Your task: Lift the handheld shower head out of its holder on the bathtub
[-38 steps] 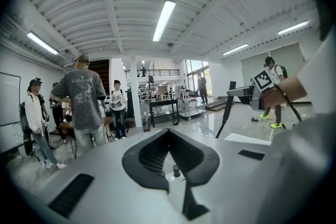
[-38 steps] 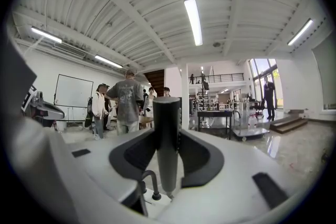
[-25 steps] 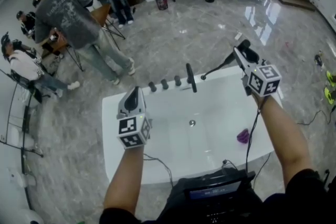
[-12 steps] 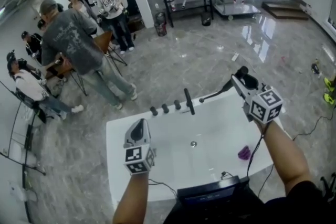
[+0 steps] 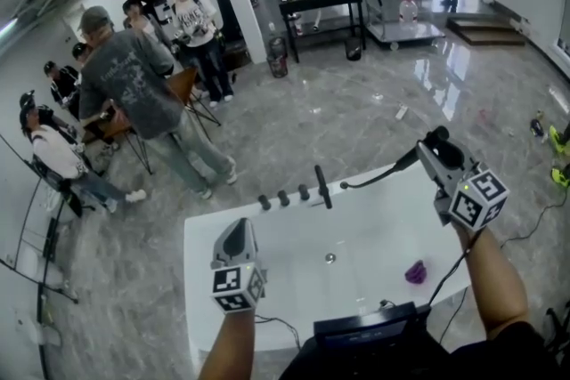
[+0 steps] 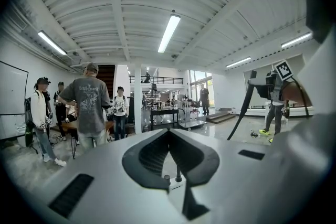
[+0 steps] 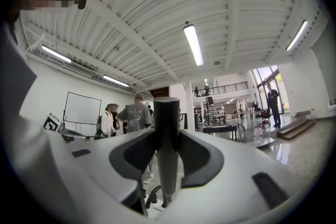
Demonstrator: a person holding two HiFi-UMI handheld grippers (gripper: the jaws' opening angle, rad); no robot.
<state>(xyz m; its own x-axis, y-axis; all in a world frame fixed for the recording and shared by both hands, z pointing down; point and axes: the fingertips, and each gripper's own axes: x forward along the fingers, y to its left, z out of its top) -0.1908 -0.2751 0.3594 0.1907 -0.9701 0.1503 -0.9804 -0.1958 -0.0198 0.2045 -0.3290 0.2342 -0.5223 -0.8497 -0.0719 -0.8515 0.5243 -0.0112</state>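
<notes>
Shower head (image 7: 167, 118): clamped in right hand-held gripper (image 5: 443, 157), clear of bathtub (image 5: 374, 227) rim at 1 o'clock, lift apparently done; left hand-held gripper (image 5: 235, 234) closed, empty.

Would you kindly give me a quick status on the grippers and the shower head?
Right gripper shut on shower head, held above bathtub rim, hose trailing. Left gripper shut, empty. Nothing in the way.

We cannot tell what the small purple thing (image 5: 416, 271) in the bathtub (image 5: 374, 227) is. The tub's near rim is hidden behind a black box (image 5: 365, 335) at the bottom centre of the frame.
</notes>
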